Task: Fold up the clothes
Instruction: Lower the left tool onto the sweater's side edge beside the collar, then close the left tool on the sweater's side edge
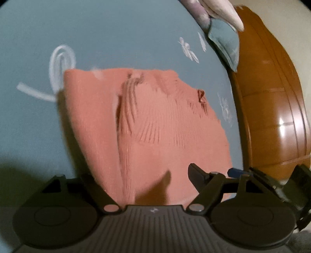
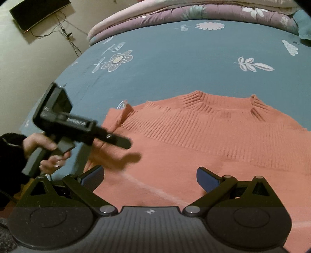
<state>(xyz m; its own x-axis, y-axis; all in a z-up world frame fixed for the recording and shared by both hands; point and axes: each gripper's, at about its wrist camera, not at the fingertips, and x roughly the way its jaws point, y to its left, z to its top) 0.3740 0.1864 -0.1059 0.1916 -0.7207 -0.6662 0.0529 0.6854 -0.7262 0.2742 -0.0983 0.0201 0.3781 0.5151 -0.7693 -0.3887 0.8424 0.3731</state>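
Items counted: one sweater, two hand-held grippers, one bed, one pillow, one folded quilt stack, one wooden headboard, one wall screen

Right wrist view, left to right: dark flat screen on the beige wall, thin cables trailing below it. Left hand-held gripper, black hard plastic, boxy body, held by a bare hand in a dark fuzzy sleeve; its tip is over the sweater's left edge, blurred, and whether its jaws are apart or together cannot be told here. Sweater, salmon-pink rib knit, lies flat on the bed, collar toward the far side, ribs fanning out from the neckline. Bed sheet is smooth teal cotton with white flower and leaf prints. Quilt stack, padded, mauve and pale pink, runs along the far edge

Right hand-held gripper: jaws spread wide, blue pads, gripping nothing, hovering over the sweater's lower part

Left wrist view: left hand-held gripper jaws wide apart; only the right finger shows, the left is hidden behind fabric, so contact cannot be told. Teal pillow at upper right. Headboard, glossy orange-brown wood, curved panels
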